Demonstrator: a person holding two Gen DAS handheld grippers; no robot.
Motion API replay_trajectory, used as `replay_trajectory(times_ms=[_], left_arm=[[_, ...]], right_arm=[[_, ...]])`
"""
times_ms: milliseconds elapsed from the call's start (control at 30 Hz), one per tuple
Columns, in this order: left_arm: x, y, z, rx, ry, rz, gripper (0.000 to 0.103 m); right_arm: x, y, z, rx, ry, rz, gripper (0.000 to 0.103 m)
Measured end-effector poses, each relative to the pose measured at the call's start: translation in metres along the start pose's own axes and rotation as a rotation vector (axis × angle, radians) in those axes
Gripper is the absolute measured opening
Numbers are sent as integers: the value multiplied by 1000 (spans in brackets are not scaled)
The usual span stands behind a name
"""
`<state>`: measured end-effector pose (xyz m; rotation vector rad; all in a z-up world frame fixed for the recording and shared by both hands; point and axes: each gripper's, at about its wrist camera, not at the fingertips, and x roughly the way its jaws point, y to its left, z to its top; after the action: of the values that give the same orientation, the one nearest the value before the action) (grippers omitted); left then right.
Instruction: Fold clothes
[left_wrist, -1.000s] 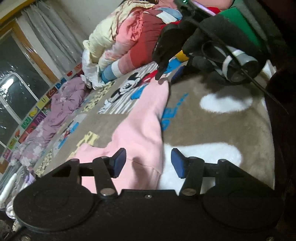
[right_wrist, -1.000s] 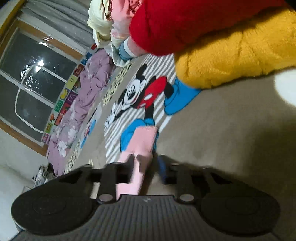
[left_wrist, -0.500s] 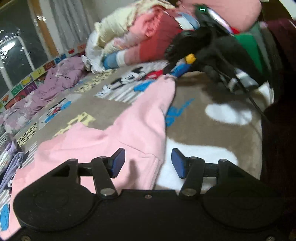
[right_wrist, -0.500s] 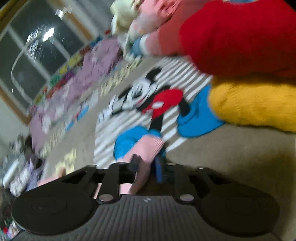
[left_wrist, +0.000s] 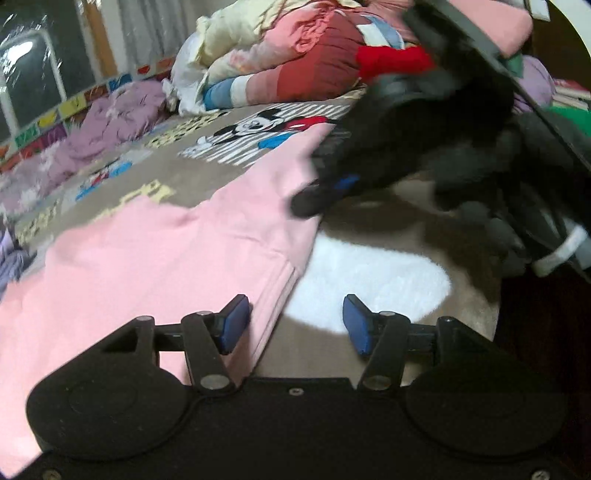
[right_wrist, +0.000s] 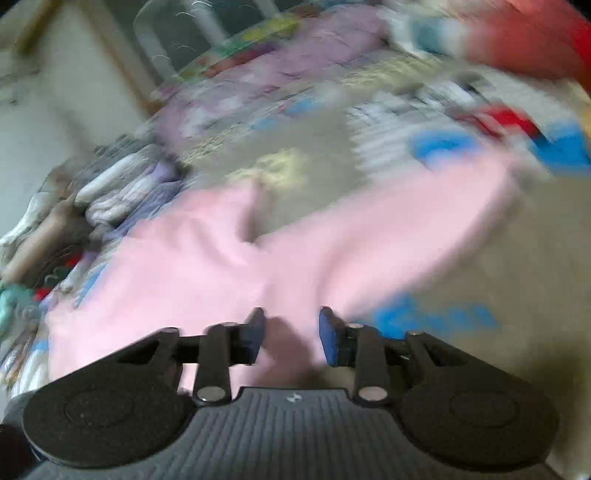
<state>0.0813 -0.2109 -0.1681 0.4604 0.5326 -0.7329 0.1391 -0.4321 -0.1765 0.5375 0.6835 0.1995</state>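
A pink garment (left_wrist: 166, 251) lies spread on a cartoon-print blanket (left_wrist: 369, 273). My left gripper (left_wrist: 295, 323) is open and empty, low over the garment's ribbed hem. In the left wrist view my right gripper (left_wrist: 325, 192) hovers blurred over the garment's far end. The right wrist view is motion-blurred: the right gripper (right_wrist: 291, 334) is open over the pink garment (right_wrist: 229, 258), with nothing between its pads.
A heap of unfolded clothes (left_wrist: 295, 62) sits at the far end. A purple quilt (left_wrist: 110, 122) lies along the window wall. Folded clothes (right_wrist: 122, 188) are stacked at the left in the right wrist view.
My right gripper let go of the pink sleeve, opened, and swung back over the garment. The sleeve now lies flat. My left gripper stayed open near the hem.
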Motion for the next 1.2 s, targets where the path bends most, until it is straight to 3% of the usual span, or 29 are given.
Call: replay_trajectory(times_ms=[33, 67, 100, 167, 233, 333, 433, 533, 567, 600, 633, 667, 833, 1067, 1200], left_arm=[[-1, 1, -1, -6, 1, -2, 58], [-2, 2, -1, -10, 1, -4, 58], [-2, 3, -1, -17, 1, -6, 58], [-3, 4, -1, -27, 2, -6, 58], [-5, 1, -1, -19, -3, 4, 58], [-11, -7, 2, 34, -50, 50, 58], [-12, -21, 14, 138, -104, 84, 58], [5, -41, 36, 287, -123, 125, 54], [14, -47, 44, 328, -119, 131, 52], [24, -53, 51, 370, -109, 133, 43], [33, -58, 56, 411, -100, 143, 40], [42, -61, 58, 445, -90, 156, 39], [69, -65, 61, 541, -35, 183, 38], [73, -77, 55, 762, -61, 249, 38], [82, -81, 61, 863, -62, 194, 36]], right_arm=[[-6, -7, -2, 37, -17, -14, 7], [-13, -12, -4, 64, -40, -26, 9], [-20, -13, -3, 77, -76, -32, 13], [-33, -14, -1, 106, -160, -41, 38], [-40, -19, 2, 135, -215, -51, 39], [-35, -32, 8, 169, -221, -81, 39], [-26, -54, 16, 313, -210, -168, 42], [-17, -64, 24, 367, -188, -137, 46], [-13, -65, 27, 362, -181, -137, 40], [-9, -67, 30, 357, -173, -136, 33], [-6, -70, 32, 359, -167, -140, 13], [-5, -75, 33, 371, -162, -150, 1], [-7, -92, 31, 369, -165, -137, 0], [-9, -112, 25, 418, -193, -56, 0], [-8, -119, 25, 435, -194, -18, 0]])
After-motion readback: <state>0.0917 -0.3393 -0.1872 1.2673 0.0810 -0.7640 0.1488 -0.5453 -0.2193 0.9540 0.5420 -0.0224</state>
